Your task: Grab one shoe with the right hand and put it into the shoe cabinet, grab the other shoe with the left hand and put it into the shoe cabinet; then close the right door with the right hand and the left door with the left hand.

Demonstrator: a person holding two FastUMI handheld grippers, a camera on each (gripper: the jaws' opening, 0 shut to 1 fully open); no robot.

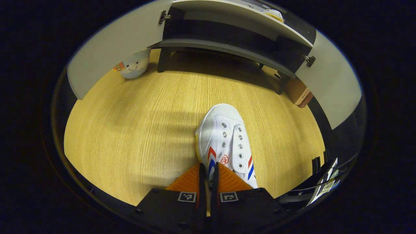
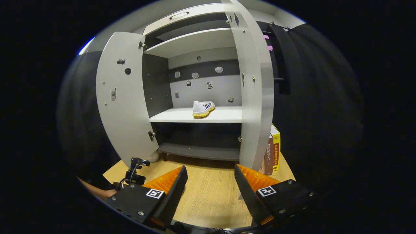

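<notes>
Shoe (image 1: 224, 139) lies on the wooden floor (image 1: 130, 130) before the open shoe cabinet (image 1: 227, 48), its heel side clamped between the left gripper (image 1: 208, 172) fingers. Right gripper view: the right gripper (image 2: 211, 182) is spread wide, holding nothing; another shoe (image 2: 203, 108) sits on the middle shelf (image 2: 175, 116).

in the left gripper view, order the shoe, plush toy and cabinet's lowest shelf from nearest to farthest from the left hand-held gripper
1. Shoe: on the floor, its heel end between the left hand-held gripper's fingers.
2. Plush toy: far left, under the open left door.
3. Lowest shelf: top centre, behind the toy.
</notes>
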